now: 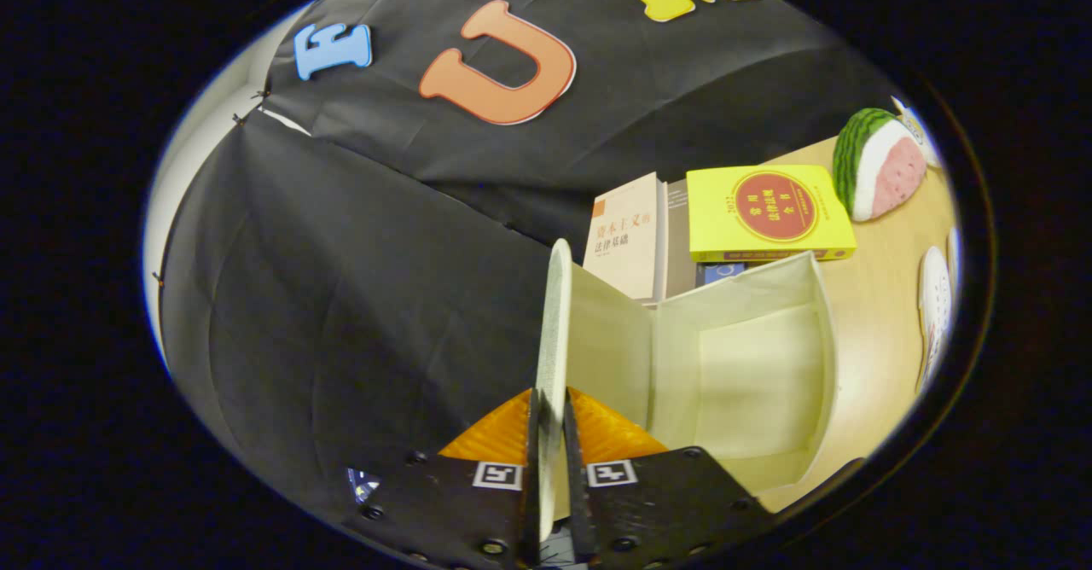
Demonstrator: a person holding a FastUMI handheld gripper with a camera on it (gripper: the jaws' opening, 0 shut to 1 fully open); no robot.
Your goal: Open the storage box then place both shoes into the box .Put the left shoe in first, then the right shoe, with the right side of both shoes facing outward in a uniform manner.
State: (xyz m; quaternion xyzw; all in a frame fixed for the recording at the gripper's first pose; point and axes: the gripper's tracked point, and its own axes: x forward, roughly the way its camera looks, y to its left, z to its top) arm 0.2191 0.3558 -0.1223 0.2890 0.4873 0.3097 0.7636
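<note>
Tool (552,433) pinching storage box lid (553,331) held edge-on, open storage box (751,365) just beyond, 2 books (768,212) and watermelon slice (879,165) toward worktop (879,314) far edge

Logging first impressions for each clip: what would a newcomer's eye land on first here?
The tool stands out first, shut on the storage box's lid, which stands on edge between its fingers, leaving the pale box open beside it. Beyond the box lie a yellow book and a beige book, with a watermelon slice toy past them on the wooden table. A white shoe lies farther out on the table.
</note>
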